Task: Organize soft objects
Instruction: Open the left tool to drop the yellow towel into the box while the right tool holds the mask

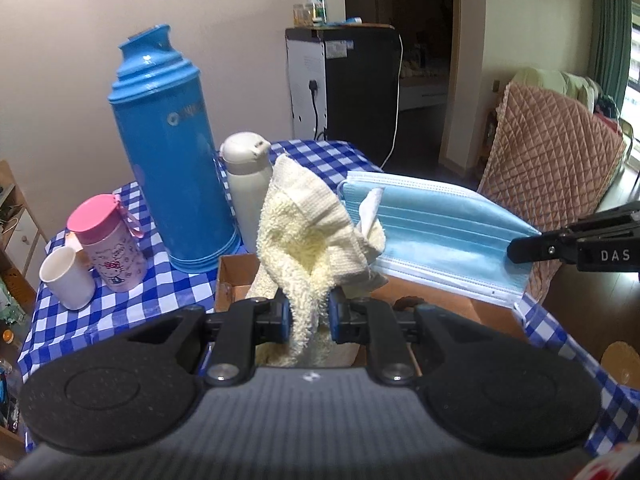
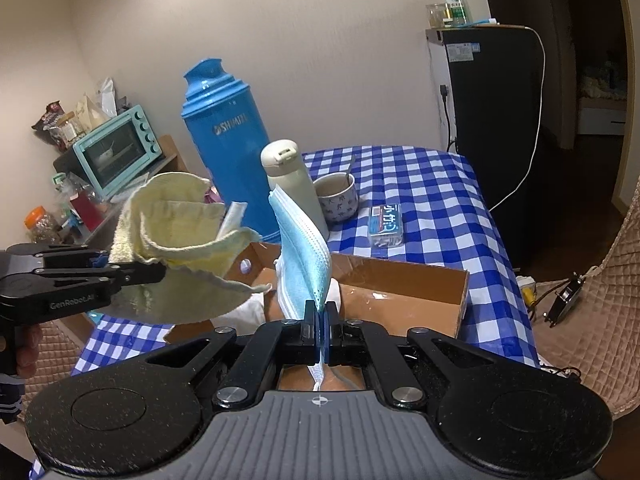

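My left gripper (image 1: pixel 309 316) is shut on a pale yellow towel (image 1: pixel 316 232), held up above an open cardboard box (image 1: pixel 236 280). The towel also shows in the right wrist view (image 2: pixel 180 220) with the left gripper (image 2: pixel 160 272) at the far left. My right gripper (image 2: pixel 322 320) is shut on a blue face mask (image 2: pixel 304 256), held over the same box (image 2: pixel 400 284). In the left wrist view the mask (image 1: pixel 436 232) hangs to the right of the towel, pinched by the right gripper (image 1: pixel 516 248). Something white lies inside the box, mostly hidden.
On the blue checked tablecloth (image 2: pixel 420 184) stand a tall blue thermos (image 1: pixel 172 152), a cream flask (image 1: pixel 246 176), a pink bottle (image 1: pixel 110 244), a white cup (image 1: pixel 68 280), a patterned bowl (image 2: pixel 336 196) and a small packet (image 2: pixel 386 226). A quilted chair (image 1: pixel 548 160) stands right.
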The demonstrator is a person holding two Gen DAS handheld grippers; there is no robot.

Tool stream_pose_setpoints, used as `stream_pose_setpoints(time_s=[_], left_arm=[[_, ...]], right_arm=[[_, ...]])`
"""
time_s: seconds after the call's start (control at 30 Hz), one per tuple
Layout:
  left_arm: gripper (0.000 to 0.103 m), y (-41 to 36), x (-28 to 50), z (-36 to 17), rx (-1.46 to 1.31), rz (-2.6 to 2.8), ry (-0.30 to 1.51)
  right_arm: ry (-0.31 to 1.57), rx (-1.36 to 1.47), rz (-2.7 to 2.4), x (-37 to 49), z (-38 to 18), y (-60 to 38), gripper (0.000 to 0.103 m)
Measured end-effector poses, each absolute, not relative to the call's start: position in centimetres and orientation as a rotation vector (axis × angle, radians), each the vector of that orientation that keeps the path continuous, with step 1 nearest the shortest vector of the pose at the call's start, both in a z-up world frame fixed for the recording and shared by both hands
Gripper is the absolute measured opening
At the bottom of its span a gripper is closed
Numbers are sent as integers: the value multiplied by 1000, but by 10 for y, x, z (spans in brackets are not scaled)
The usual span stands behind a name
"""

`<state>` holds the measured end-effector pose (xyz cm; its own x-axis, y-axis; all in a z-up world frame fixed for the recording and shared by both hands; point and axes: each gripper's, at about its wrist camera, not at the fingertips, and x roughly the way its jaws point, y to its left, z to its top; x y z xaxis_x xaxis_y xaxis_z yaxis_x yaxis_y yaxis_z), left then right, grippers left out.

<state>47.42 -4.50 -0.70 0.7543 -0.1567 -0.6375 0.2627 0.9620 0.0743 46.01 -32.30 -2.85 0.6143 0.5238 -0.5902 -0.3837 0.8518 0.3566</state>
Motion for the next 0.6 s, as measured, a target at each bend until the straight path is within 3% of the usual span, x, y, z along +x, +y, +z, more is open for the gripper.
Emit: stream_pose_setpoints(time_s=[0.33, 0.5, 0.6], left_arm=[[17, -69, 515, -58, 288, -230, 745], [31, -77, 535, -101, 261, -296, 897], [33, -72, 535, -107, 212, -326, 925]], right_arm=[[798, 216, 492, 482, -62, -322, 2], [838, 217, 454, 492, -79, -324, 2], [843, 228, 441, 494, -83, -328, 2]])
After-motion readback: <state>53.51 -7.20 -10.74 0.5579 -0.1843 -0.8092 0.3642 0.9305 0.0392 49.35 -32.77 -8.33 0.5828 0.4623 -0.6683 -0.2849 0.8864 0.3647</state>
